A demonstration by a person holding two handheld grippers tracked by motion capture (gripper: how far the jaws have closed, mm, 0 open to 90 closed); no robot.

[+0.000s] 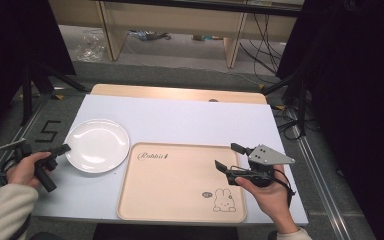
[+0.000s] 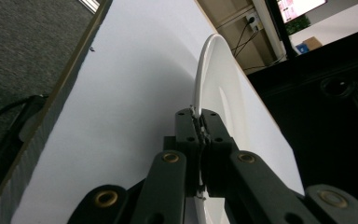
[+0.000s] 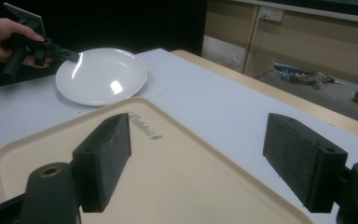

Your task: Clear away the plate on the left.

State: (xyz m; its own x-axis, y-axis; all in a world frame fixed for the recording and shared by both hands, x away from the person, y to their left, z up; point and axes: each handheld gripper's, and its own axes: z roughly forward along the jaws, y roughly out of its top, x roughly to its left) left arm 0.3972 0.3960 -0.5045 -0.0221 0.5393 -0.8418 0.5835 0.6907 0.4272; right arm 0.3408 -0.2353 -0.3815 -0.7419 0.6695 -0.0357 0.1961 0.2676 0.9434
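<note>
A white round plate lies on the white table top at the left, just off the tray's left corner. My left gripper is shut on the plate's left rim; in the left gripper view its jaws pinch the plate's edge. A beige tray with a rabbit drawing lies at the front middle. My right gripper hangs open over the tray's right edge with nothing between its jaws. The right gripper view has the tray below, the plate farther off and my left gripper on the plate's rim.
The white top covers a wooden table whose far edge shows. Dark stands and cables flank the table on both sides. Wooden furniture legs stand on the floor beyond.
</note>
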